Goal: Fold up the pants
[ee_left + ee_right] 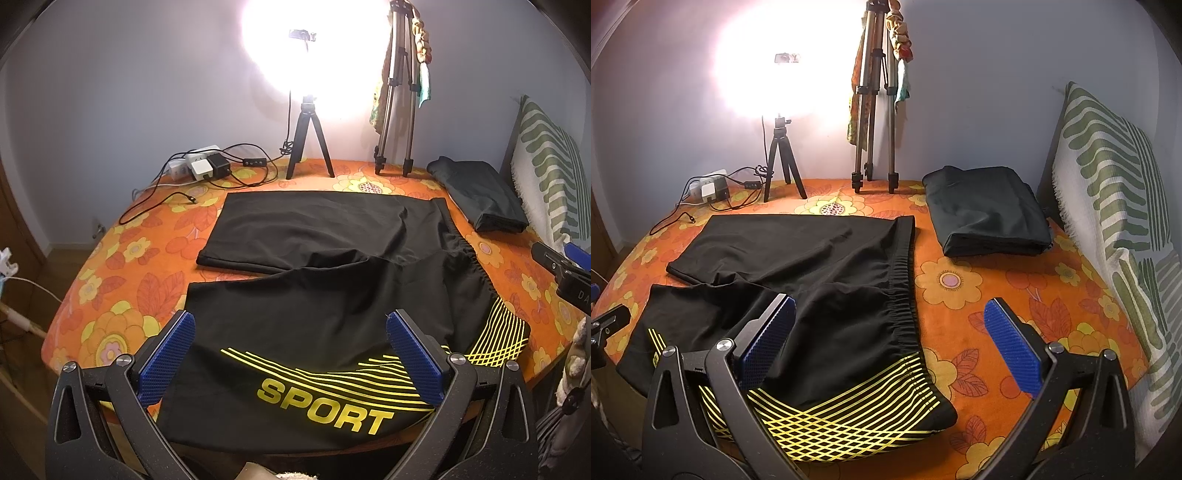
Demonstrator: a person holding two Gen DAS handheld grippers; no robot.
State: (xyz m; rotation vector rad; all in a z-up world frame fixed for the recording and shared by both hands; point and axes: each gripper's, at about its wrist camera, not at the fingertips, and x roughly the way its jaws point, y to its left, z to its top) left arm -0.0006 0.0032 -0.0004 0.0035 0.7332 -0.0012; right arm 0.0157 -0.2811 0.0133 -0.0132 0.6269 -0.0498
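Observation:
Black sport shorts with yellow stripes and the word SPORT lie spread flat on the orange flowered table, legs to the left, elastic waistband to the right. My left gripper is open and empty, hovering above the near leg. In the right wrist view the shorts fill the left half. My right gripper is open and empty above the waistband's near corner. The right gripper's tip shows at the right edge of the left wrist view.
A folded dark garment lies at the table's far right. A small tripod with a bright lamp, a tall tripod, a power strip with chargers and cables stand along the back. A striped cloth hangs on the right.

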